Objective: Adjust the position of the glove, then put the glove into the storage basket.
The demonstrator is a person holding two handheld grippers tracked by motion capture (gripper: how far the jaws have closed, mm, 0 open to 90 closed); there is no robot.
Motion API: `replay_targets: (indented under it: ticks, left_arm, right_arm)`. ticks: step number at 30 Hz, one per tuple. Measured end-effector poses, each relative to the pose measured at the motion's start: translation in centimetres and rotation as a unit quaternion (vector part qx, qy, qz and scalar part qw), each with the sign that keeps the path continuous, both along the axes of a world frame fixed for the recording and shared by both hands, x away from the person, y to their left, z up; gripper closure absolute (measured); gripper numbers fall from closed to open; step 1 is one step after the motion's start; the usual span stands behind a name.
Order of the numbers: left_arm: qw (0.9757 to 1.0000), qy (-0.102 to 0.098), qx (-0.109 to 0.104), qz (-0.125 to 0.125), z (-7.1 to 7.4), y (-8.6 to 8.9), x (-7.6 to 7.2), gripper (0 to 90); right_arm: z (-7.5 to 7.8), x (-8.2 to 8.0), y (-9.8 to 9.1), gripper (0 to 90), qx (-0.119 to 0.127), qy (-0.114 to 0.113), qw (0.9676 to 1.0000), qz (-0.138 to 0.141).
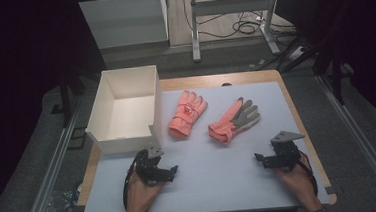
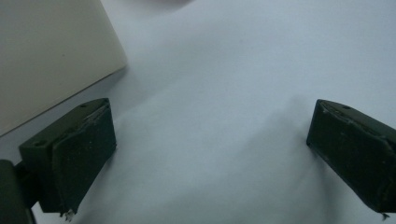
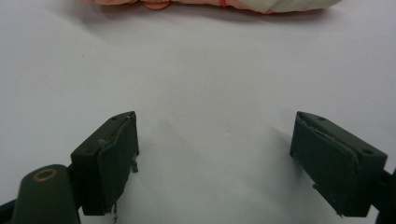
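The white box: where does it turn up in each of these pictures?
High view: white box at the table's far left, open top, left of both gloves.
Left gripper view: its wall fills the upper left corner.
Right gripper view: not in it.
Shared landmark: the pale table mat.

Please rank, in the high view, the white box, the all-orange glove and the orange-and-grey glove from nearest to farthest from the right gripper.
1. Orange-and-grey glove, just up-left of the right gripper.
2. All-orange glove, mid-table.
3. White box, far left.

Left black two-jaw gripper held low in the person's left hand, jaws spread wide; right black two-jaw gripper likewise, jaws wide, empty.
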State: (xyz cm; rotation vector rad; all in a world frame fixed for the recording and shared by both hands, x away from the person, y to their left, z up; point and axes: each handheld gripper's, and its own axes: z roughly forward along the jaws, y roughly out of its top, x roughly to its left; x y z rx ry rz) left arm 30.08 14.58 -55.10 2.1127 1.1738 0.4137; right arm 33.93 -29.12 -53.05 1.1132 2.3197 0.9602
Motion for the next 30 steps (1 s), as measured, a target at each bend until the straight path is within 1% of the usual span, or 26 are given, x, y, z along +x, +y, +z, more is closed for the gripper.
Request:
replay_targets:
  ticks: [4,6,17,19,20,23,27,28,29,30]
  left_arm:
    - [1.0000,0.000,-0.001,0.001,0.0,0.0,0.0,1.3]
    - [1.0000,0.000,0.000,0.000,0.0,0.0,0.0,1.3]
    - [1.0000,-0.001,0.000,0.000,0.0,0.0,0.0,1.3]
    - [1.0000,-0.001,0.000,0.000,0.0,0.0,0.0,1.3]
    - [1.0000,-0.001,0.000,0.000,0.0,0.0,0.0,1.3]
    - [1.0000,-0.001,0.000,0.000,0.0,0.0,0.0,1.3]
    - [1.0000,-0.001,0.000,0.000,0.0,0.0,0.0,1.3]
    - [1.0000,-0.001,0.000,0.000,0.0,0.0,0.0,1.3]
    - [1.0000,-0.001,0.000,0.000,0.0,0.0,0.0,1.3]
    - [1.0000,-0.001,0.000,0.000,0.0,0.0,0.0,1.3]
  right_arm:
    - [0.0,0.0,0.0,15.5,0.000,0.000,1.0000,0.000]
    - [0.0,0.1,0.0,13.5,-0.001,0.002,1.0000,-0.005]
    - [0.1,0.1,0.0,13.7,-0.001,0.004,1.0000,-0.004]
    - [0.1,0.1,0.0,14.4,0.000,0.004,1.0000,-0.004]
    - [0.1,0.1,-0.1,16.8,0.001,0.003,1.0000,-0.004]
    - [0.2,0.1,-0.1,18.7,0.003,0.002,1.0000,-0.004]
    - [0.4,0.1,0.0,21.6,0.012,0.008,0.9999,-0.003]
    - [0.7,0.2,0.1,23.4,0.020,0.009,0.9998,-0.002]
    - [0.7,0.2,0.1,23.4,0.020,0.009,0.9998,-0.002]
    - [1.1,0.3,0.3,25.0,0.023,0.009,0.9997,0.000]
